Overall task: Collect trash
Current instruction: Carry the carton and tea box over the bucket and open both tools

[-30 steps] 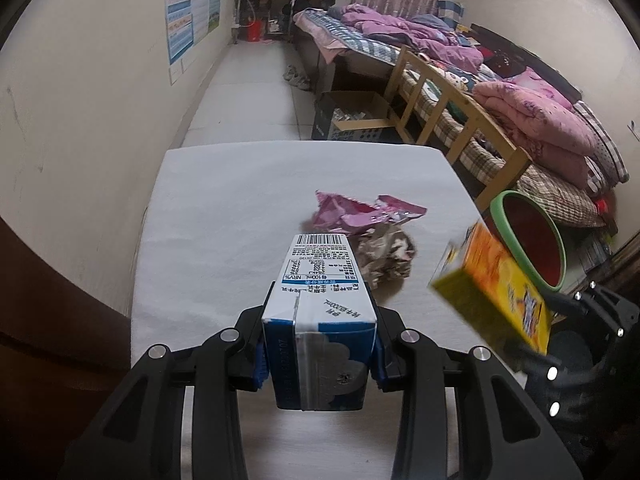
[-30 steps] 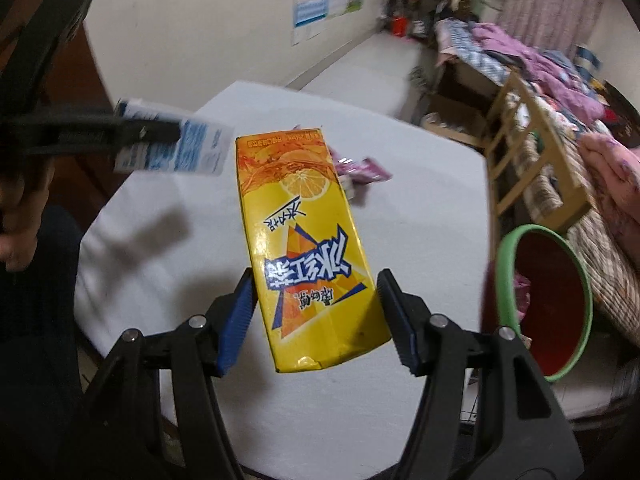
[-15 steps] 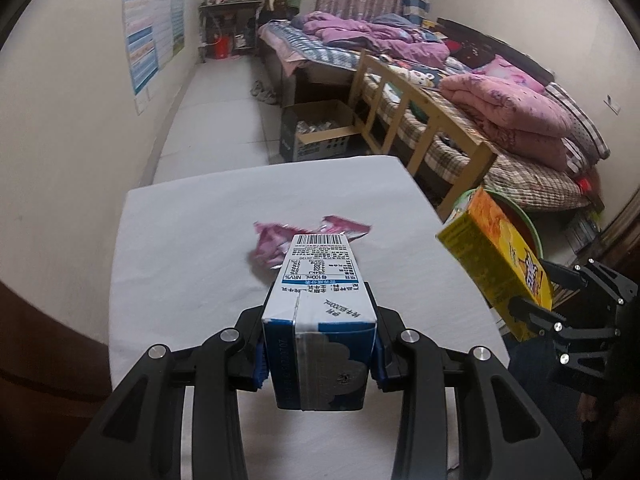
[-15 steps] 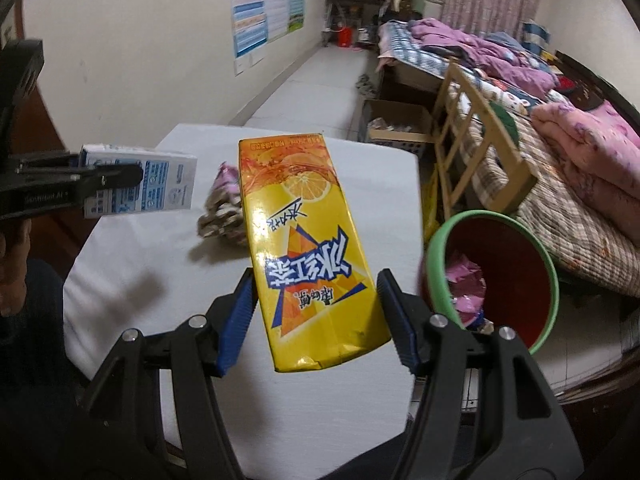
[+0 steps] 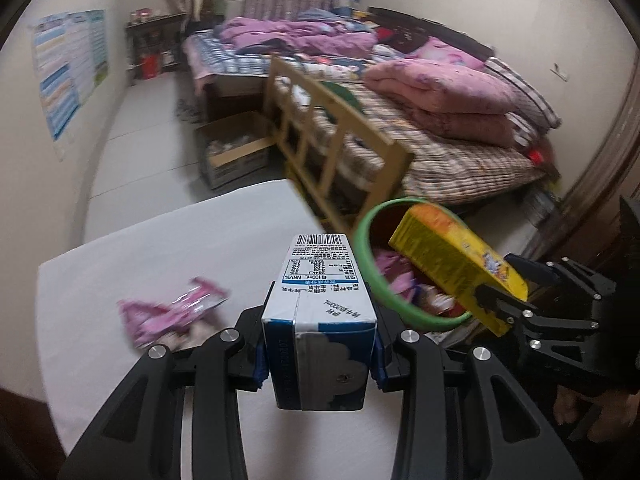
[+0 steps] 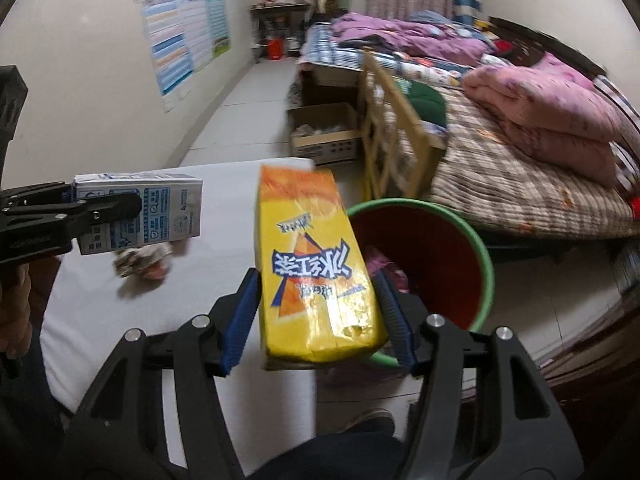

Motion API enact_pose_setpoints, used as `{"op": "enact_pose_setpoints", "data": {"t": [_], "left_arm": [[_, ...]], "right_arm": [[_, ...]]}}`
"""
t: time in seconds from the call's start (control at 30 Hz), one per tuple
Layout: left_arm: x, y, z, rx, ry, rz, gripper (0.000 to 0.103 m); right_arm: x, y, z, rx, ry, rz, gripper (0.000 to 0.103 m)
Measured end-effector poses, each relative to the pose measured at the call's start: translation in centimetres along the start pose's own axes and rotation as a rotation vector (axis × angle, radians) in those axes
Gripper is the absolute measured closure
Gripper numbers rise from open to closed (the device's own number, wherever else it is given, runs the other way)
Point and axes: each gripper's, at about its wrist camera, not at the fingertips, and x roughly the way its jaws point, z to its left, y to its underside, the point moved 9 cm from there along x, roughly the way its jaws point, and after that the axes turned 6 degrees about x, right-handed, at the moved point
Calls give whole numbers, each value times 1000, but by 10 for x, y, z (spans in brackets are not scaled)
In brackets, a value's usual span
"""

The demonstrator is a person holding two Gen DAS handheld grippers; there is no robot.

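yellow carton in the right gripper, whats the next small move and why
Probably ease the yellow carton further over the bin before letting go: its far end overlaps the green rim, but its near end hangs short of the opening.

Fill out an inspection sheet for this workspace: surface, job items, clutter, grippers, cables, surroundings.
Surface: white table, mostly bare.
Job's things: blue-and-white carton and yellow carton, both held off the table; pink wrapper on the table, crumpled trash beside it; green-rimmed bin beside the table with trash inside.
Clutter: nothing seen beyond the trash.
Grippers: left gripper shut on the blue-and-white carton; right gripper shut on the yellow carton, at the bin's rim, jaws just closing slightly.
Cables: nothing seen.
Surroundings: bed with pink quilts, cardboard box on the floor, wall poster.
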Motion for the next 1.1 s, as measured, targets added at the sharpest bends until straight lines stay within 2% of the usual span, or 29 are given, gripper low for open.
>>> {"op": "enact_pose_setpoints", "data": {"t": [0.03, 0.07, 0.1, 0.13, 0.23, 0.3, 0.5, 0.6, 0.7, 0.73, 0.77, 0.8, 0.83, 0.93, 1.1], "left_arm": [[5, -5, -7, 4, 12, 0, 68], [12, -12, -16, 11, 25, -1, 68], [18, -16, -23, 18, 32, 1, 68], [27, -21, -31, 26, 44, 3, 68], [50, -33, -52, 37, 71, 16, 68], [67, -39, -69, 49, 93, 32, 68], [99, -43, -105, 100, 140, 67, 68], [117, -43, -109, 106, 128, 90, 68], [129, -43, -108, 89, 129, 109, 65], [133, -45, -108, 84, 135, 111, 54], [134, -46, -108, 78, 138, 106, 38], [135, -49, -107, 68, 136, 94, 31], [135, -51, -106, 59, 132, 85, 21], [134, -54, -106, 34, 145, 73, 13], [129, -56, -104, 27, 139, 56, 8]], "right_arm": [[2, -2, -12, 17, 10, 2, 47], [4, -3, -20, 28, 16, 2, 55], [7, -3, -27, 39, 19, 4, 80], [16, -4, -40, 53, 43, 20, 99], [45, -6, -71, 41, 107, 39, 98], [69, -2, -90, 92, 86, 84, 98], [80, -3, -106, 127, 63, 72, 98], [81, -2, -110, 139, 64, 70, 89], [80, -2, -115, 148, 65, 66, 74], [79, -1, -118, 153, 67, 66, 70], [79, 0, -119, 157, 66, 65, 67], [79, 0, -121, 162, 61, 65, 66], [78, 1, -122, 165, 61, 66, 61], [77, 1, -126, 172, 67, 61, 43], [74, 0, -129, 180, 75, 52, 22]]}}
